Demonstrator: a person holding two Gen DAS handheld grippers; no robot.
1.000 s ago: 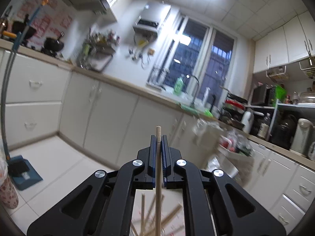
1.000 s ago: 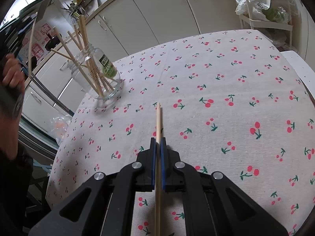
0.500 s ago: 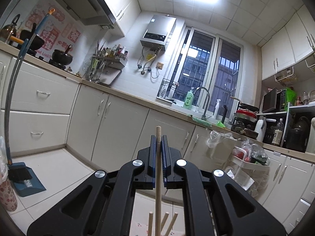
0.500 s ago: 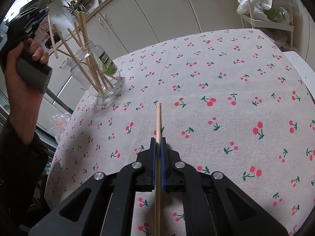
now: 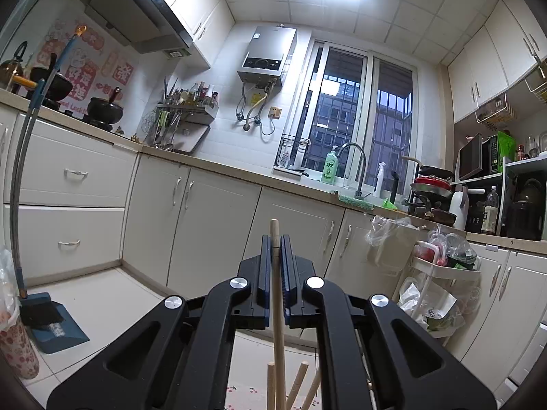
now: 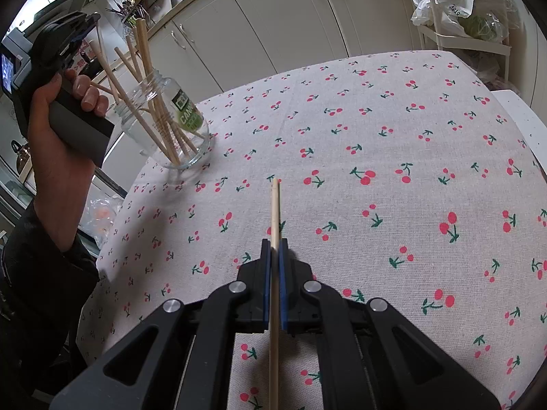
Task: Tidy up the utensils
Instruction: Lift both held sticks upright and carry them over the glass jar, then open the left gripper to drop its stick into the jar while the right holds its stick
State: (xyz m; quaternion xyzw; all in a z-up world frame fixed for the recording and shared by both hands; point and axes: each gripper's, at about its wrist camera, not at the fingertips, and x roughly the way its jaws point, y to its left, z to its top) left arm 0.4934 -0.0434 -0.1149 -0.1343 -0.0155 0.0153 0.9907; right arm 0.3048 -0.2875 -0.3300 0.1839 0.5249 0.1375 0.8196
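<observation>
A: Both grippers are clamped tight on a chopstick each. The left gripper (image 5: 274, 270) has its stick (image 5: 277, 311) upright at lower centre of its view, with other stick tips (image 5: 301, 381) showing just below it.

B: And the jar (image 6: 171, 119)?

A: Upper left of the right view, on the cherry tablecloth (image 6: 393, 136), already crowded with sticks. The left hand (image 6: 65, 126) hovers beside its mouth.

B: So the risk is the fan of sticks.

A: I think so. The lowered stick could catch a leaning one, jam, or tip the jar, which stands close to the table edge.

B: The right gripper (image 6: 274, 273)?

A: Its stick (image 6: 274, 256) points at bare cloth at mid-frame, well apart from the jar. A loosened pinch would likely drop it onto the table.
</observation>
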